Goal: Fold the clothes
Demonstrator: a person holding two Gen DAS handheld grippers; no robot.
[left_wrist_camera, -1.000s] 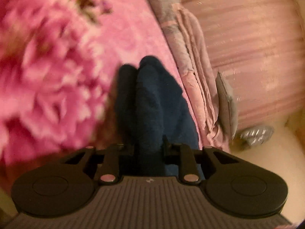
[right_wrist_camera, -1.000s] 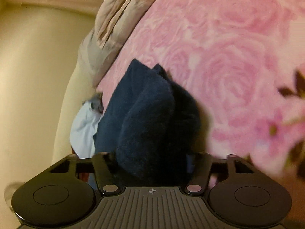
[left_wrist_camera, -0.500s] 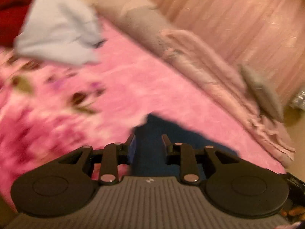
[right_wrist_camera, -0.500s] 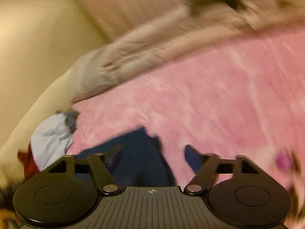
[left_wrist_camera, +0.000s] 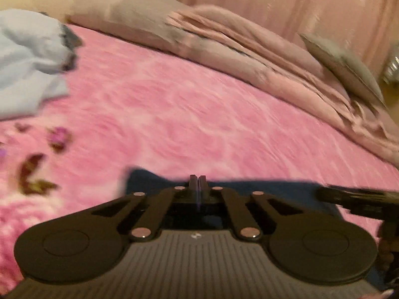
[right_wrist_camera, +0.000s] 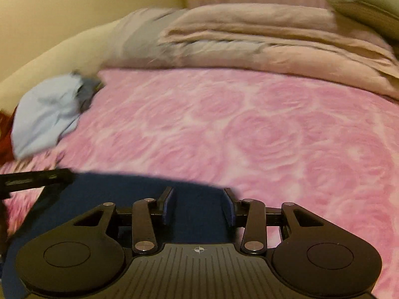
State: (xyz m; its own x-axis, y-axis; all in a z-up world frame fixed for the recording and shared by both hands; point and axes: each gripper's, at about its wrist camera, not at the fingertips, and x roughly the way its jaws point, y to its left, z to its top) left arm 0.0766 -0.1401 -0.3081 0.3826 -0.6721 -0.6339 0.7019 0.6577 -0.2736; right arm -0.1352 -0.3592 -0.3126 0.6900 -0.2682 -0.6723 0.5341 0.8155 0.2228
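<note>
The navy garment (right_wrist_camera: 112, 194) lies spread on the pink bed (right_wrist_camera: 249, 129), right under both tongs, its long axis running left to right along the near edge. The left tongs (left_wrist_camera: 198, 183) have just closed, pads together, with no cloth visible between them. The right tongs (right_wrist_camera: 198, 205) have just reopened about halfway, straddling the cloth's far edge without pinching it, so they seem nearer a grip.
</note>
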